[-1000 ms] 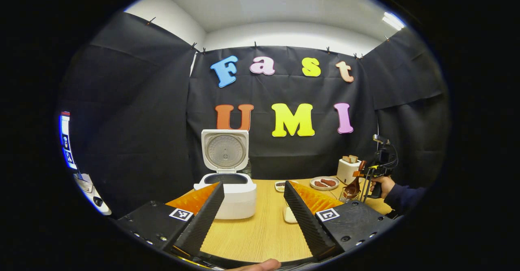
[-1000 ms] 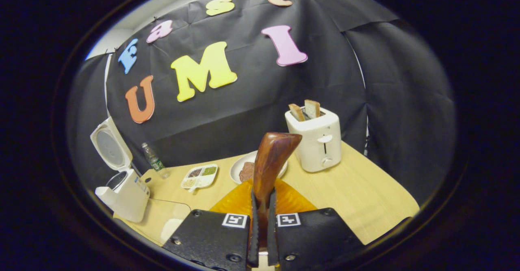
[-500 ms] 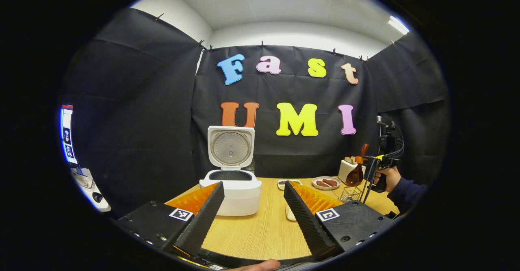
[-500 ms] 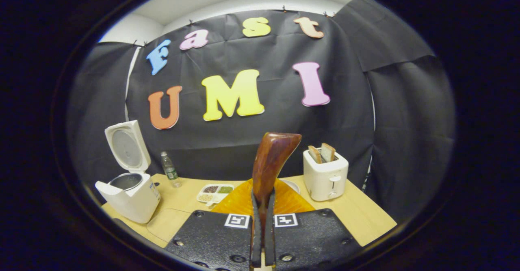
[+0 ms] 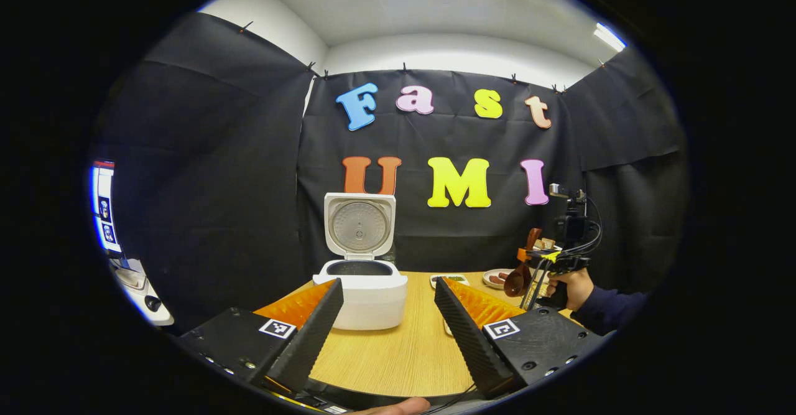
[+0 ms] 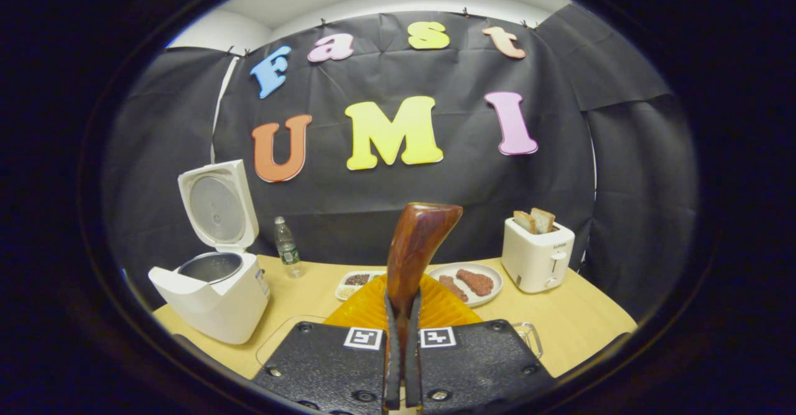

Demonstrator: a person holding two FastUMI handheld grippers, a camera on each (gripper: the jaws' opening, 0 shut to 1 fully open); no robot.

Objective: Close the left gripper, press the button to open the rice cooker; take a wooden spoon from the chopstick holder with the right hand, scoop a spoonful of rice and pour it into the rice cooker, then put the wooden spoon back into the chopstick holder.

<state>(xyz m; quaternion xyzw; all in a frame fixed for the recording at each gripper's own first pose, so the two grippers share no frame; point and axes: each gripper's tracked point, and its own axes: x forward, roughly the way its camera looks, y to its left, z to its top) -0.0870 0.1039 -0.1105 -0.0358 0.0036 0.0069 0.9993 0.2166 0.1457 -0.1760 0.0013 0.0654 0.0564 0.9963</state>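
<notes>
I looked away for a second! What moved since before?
The right gripper, still shut on the wooden spoon, lifted it out of the chopstick holder and carried it leftward, toward the rice cooker. The cooker stayed open, and the left gripper stayed open.

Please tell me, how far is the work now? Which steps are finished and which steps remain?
Done: the rice cooker stands with its lid up, and the left gripper is open, off it. In hand: the right gripper is shut on the wooden spoon, held in the air above the table. Left: scooping rice, pouring it into the cooker's pot, and returning the spoon to its holder.
</notes>
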